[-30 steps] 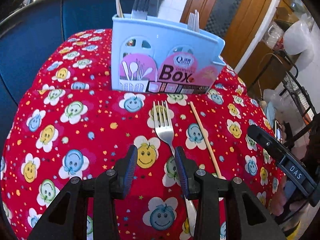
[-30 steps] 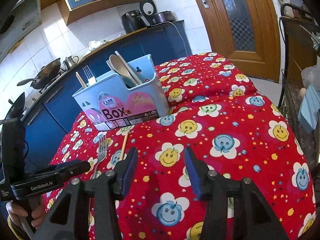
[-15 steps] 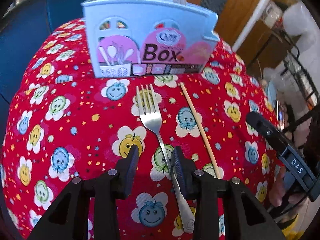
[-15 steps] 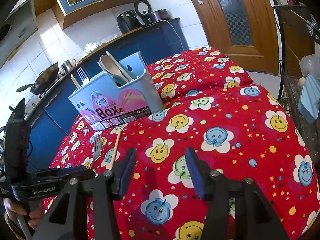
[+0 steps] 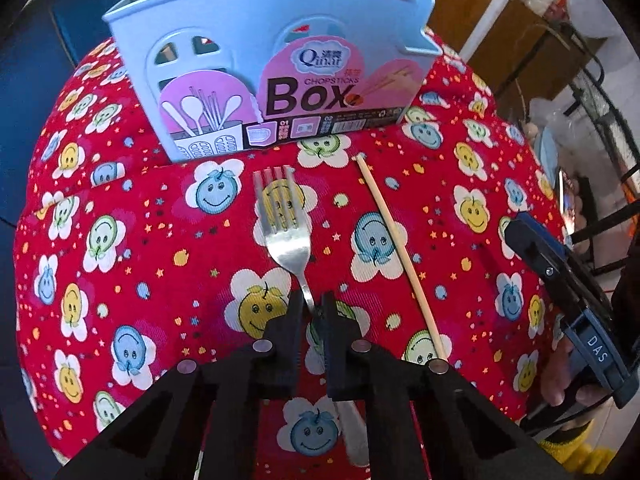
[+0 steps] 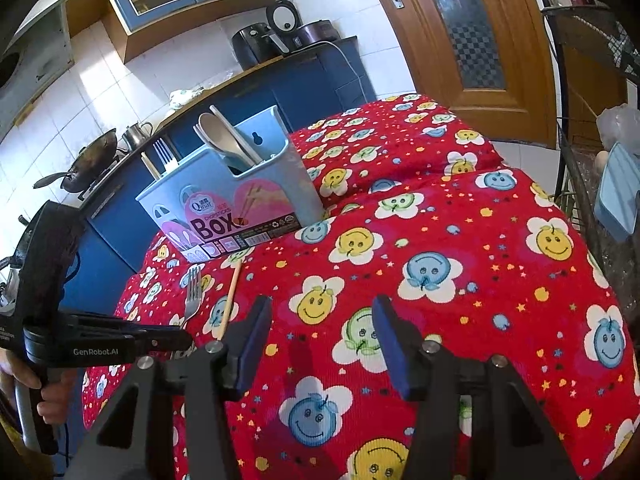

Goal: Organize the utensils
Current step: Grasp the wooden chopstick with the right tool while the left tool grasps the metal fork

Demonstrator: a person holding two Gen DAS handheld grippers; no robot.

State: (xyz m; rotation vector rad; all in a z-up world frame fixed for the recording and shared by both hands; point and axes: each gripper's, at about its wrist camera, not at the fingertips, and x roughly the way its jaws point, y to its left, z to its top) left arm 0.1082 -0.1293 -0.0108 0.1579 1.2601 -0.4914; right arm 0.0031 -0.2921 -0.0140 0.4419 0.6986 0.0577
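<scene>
A silver fork (image 5: 285,224) lies on the red smiley tablecloth, tines toward the light blue chopsticks box (image 5: 276,64). My left gripper (image 5: 312,308) is shut on the fork's neck, low on the cloth. A single wooden chopstick (image 5: 400,256) lies to the right of the fork. The box (image 6: 228,196) holds a fork, a chopstick and wooden spoons. My right gripper (image 6: 320,340) is open and empty above the cloth, right of the fork (image 6: 192,292) and the chopstick (image 6: 230,300). The left gripper (image 6: 176,336) shows at the left of the right wrist view.
The table's left edge drops to blue kitchen cabinets (image 6: 312,80). A wooden door (image 6: 460,28) stands behind. A metal rack (image 6: 592,160) with a blue container stands to the right of the table.
My left gripper has moved forward and down and closed its jaws on the fork's neck. The right gripper has barely shifted and stays open.
</scene>
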